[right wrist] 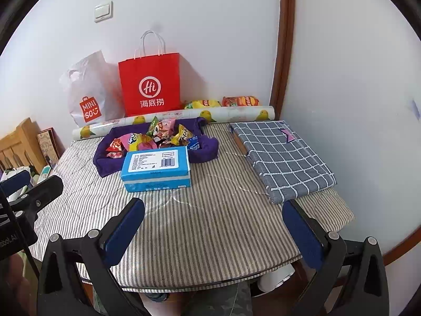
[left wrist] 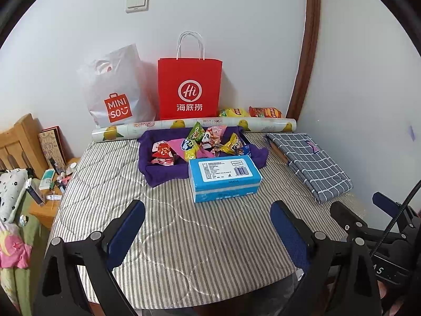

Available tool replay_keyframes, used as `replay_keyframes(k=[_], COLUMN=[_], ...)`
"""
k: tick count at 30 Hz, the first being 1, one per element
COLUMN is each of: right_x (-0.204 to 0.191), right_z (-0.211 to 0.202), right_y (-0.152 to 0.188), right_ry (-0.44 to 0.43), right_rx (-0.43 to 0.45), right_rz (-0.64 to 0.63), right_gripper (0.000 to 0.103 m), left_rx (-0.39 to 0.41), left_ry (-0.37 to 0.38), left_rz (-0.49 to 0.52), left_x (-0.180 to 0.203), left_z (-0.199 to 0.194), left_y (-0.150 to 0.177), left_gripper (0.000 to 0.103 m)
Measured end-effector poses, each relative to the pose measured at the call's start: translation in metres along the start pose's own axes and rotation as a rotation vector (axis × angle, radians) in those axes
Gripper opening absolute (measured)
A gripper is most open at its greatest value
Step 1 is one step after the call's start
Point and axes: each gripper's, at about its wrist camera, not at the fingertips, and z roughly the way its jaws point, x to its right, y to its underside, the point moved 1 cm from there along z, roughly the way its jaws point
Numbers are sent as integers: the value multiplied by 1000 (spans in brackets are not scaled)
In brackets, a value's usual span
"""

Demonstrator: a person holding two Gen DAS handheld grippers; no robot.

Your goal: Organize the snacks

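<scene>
Both the left gripper and the right gripper hovered over the near edge of the grey-striped quilted table cover, their blue-padded jaws spread wide with nothing between them. The small bright snack packets lay heaped in a shallow purple cloth-lined tray, just behind a blue rectangular tissue box that touched the tray's front edge. Behind the tray lay a lemon-printed paper roll, then a red paper bag and a white plastic bag against the wall, and to the tray's right sat a folded grey checked cloth.
</scene>
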Motion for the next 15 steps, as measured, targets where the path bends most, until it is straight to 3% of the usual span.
replay_keyframes(k=[15], right_x=[3], right_z=[3], right_y=[2], right_ry=[3], right_rx=[-8], right_rz=[8], right_gripper=[103], left_rx=[-10], left_ry=[2], left_rz=[-6], left_x=[0], left_z=[1], left_y=[2], left_gripper=[96])
